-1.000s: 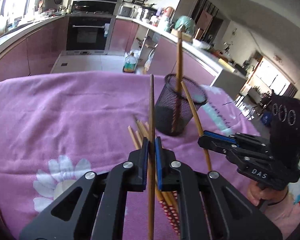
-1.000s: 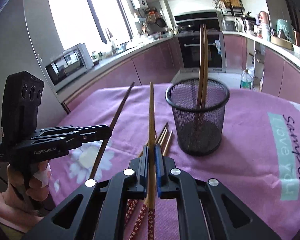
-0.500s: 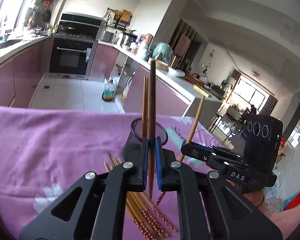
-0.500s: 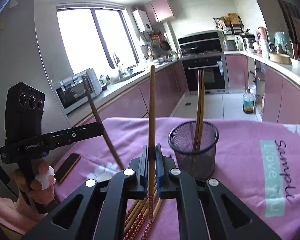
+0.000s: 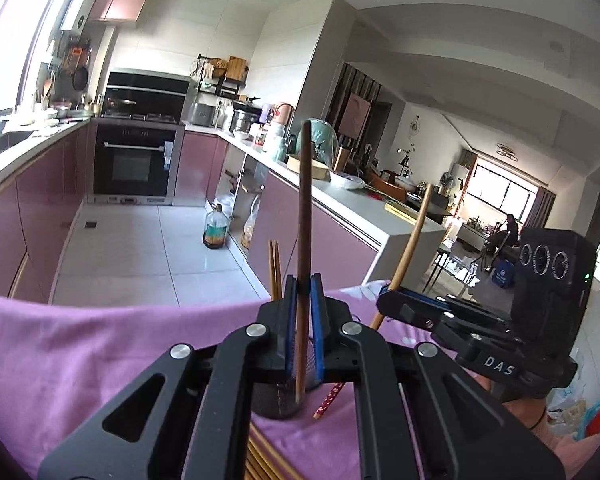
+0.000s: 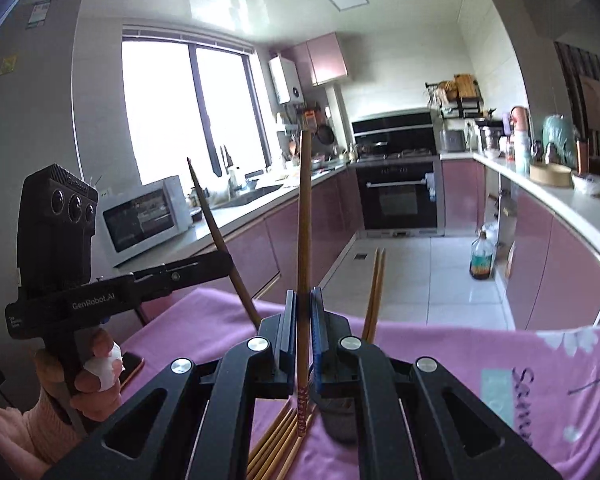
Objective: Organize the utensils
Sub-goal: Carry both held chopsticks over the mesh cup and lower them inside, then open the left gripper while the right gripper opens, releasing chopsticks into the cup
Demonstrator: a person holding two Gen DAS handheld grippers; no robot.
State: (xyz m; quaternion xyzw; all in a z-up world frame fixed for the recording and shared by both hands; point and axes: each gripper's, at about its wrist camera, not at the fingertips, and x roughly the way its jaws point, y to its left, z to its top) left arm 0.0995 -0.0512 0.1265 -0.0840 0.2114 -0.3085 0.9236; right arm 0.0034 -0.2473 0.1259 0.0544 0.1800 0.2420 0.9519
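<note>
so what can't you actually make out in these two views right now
- Mesh holder, left wrist view: mostly behind the left gripper; how many chopsticks stand inside is unclear.
- Loose chopsticks on the cloth, right wrist view: cut off by the right gripper and bottom edge; count unclear.
- Phone: mostly behind the hand.

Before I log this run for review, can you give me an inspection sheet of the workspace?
Surface: purple tablecloth with flower print and lettering.
Job's things: dark chopstick in left gripper; lighter chopstick with patterned end in right gripper; mesh cup largely hidden behind the fingers, two chopsticks standing in it; loose chopsticks lying on the cloth.
Clutter: phone on the cloth.
Grippers: both shut, each on one upright chopstick.
Cables: nothing seen.
Surroundings: kitchen; oven, microwave, bottle on floor.
</note>
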